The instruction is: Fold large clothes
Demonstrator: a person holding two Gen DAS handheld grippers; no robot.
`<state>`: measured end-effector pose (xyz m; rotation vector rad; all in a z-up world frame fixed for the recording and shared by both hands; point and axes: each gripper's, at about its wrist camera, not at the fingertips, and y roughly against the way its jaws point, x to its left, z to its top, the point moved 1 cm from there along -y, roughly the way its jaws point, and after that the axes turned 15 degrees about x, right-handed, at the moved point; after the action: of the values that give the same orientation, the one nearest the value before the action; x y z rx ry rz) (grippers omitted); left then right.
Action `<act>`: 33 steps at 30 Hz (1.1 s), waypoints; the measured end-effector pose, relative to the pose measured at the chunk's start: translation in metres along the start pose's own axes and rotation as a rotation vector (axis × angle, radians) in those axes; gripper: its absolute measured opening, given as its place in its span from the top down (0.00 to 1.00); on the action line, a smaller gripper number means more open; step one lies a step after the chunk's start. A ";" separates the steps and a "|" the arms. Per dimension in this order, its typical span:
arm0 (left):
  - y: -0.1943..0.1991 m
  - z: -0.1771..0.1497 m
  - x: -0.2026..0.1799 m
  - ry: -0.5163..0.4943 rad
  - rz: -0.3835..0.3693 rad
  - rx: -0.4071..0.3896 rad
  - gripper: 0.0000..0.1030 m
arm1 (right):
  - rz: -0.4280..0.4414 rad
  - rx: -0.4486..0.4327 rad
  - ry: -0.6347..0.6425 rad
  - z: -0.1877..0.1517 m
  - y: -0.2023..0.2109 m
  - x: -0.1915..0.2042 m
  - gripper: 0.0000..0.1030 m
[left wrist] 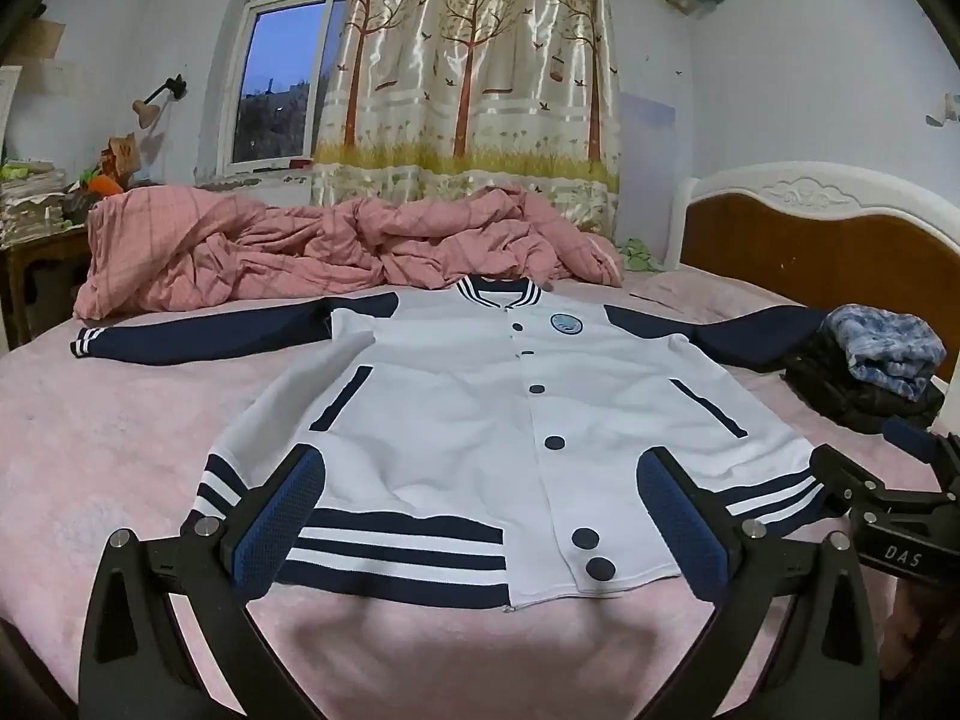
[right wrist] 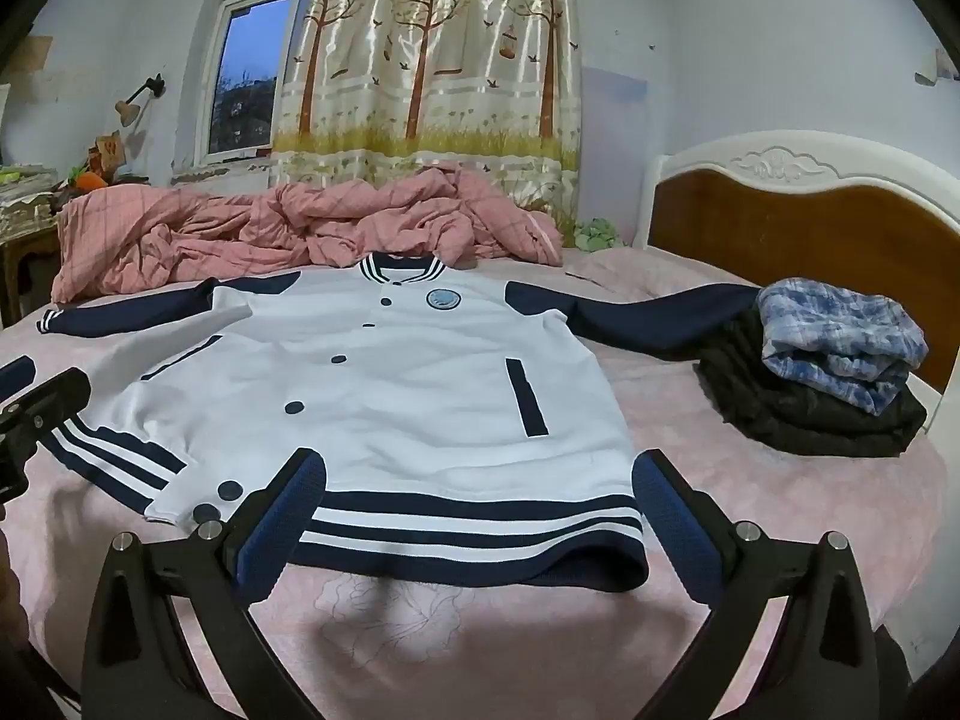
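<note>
White jacket (left wrist: 456, 414) with navy sleeves, pink checked quilt (left wrist: 312, 252), tree-print curtain (left wrist: 474, 78)

The left tongs (left wrist: 480, 516) are covering two strips of the jacket's (left wrist: 468, 414) striped hem, one behind each blue pad. Beyond the right-hand finger, the other tongs (left wrist: 900, 480) are poking in, their body running off the frame edge. The jacket's far sleeve (left wrist: 750, 330) is disappearing behind the stack of folded clothes (left wrist: 870, 366), cuff hidden. In the right wrist view, the right tongs (right wrist: 477, 513) are masking the hem corners too, and the badge (right wrist: 441, 299) far ahead is too small to read. Left of them, a table (right wrist: 24, 252) is getting cut off.
</note>
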<state>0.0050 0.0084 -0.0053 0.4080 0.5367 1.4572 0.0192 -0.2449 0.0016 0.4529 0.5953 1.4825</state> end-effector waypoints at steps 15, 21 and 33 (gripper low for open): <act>0.016 0.000 -0.013 -0.047 0.028 -0.076 0.00 | 0.001 -0.033 -0.033 0.004 0.012 -0.010 0.00; 0.022 -0.002 -0.020 -0.082 0.114 -0.124 0.00 | 0.004 -0.032 -0.030 0.004 0.012 -0.011 0.00; 0.027 -0.003 -0.020 -0.074 0.142 -0.152 0.00 | -0.015 -0.047 -0.033 0.002 0.015 -0.013 0.00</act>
<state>-0.0197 -0.0093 0.0090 0.3839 0.3402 1.6010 0.0090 -0.2569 0.0137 0.4354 0.5356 1.4691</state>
